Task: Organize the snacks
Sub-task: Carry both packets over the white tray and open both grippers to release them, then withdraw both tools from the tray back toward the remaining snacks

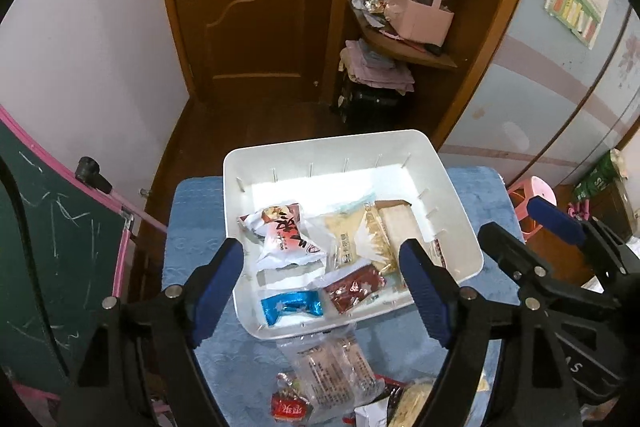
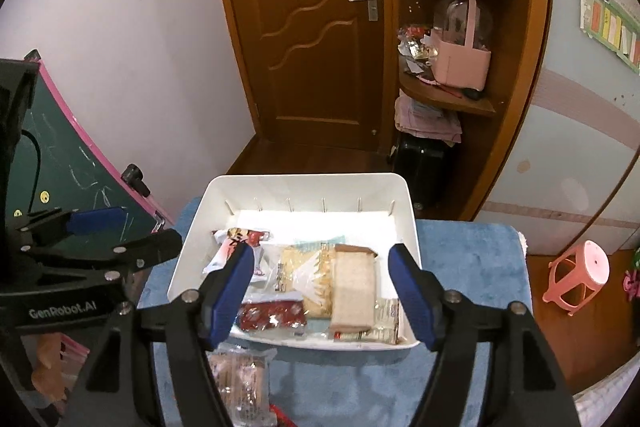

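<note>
A white bin (image 1: 320,155) (image 2: 304,187) stands on a blue cloth and holds several snacks: a red-and-white packet (image 1: 286,235), a blue foil packet (image 1: 292,307), a dark red packet (image 1: 354,287) (image 2: 272,315), beige packets (image 1: 348,235) and a brown bar (image 2: 354,291). My left gripper (image 1: 320,247) hovers open over the bin's near half, with nothing pressed between its pads. My right gripper (image 2: 322,253) also hangs open above the bin's front, empty. Each gripper shows in the other view: the right gripper (image 1: 524,227) beside the bin's right edge, the left gripper (image 2: 132,231) off the bin's left corner.
Loose snacks lie on the blue cloth (image 1: 200,227) in front of the bin: a clear packet (image 1: 336,367) (image 2: 240,375) and a small red one (image 1: 288,407). A green chalkboard (image 1: 60,247) stands at the left, a pink stool (image 2: 580,279) at the right, a wooden door and shelves behind.
</note>
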`<control>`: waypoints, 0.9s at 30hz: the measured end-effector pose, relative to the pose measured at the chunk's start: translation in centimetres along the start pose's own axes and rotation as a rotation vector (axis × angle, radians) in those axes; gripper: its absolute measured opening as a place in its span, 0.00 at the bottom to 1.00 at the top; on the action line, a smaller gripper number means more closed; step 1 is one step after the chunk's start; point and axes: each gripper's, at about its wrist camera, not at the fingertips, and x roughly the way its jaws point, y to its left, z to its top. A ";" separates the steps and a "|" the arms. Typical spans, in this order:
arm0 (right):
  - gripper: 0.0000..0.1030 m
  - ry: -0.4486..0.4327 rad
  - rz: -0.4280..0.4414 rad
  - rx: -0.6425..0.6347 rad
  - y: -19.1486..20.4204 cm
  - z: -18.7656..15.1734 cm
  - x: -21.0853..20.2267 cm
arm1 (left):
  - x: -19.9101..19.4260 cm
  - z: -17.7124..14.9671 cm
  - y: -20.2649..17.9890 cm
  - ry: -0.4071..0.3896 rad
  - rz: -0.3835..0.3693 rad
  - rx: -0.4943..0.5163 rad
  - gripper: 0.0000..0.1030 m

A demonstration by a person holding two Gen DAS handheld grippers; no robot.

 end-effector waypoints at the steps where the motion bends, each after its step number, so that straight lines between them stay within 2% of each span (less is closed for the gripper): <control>1: 0.68 0.002 -0.003 0.002 0.1 -0.1 -0.2 | -0.5 -0.3 -0.1 -0.009 0.004 0.006 0.77; 16: 0.68 -0.045 -0.034 0.019 3.0 -4.9 -7.0 | -8.0 -6.2 0.1 -0.074 -0.046 0.039 0.77; 27: 0.68 -0.086 -0.104 0.029 4.4 -9.2 -12.3 | -12.1 -11.0 -1.0 -0.105 -0.097 0.083 0.78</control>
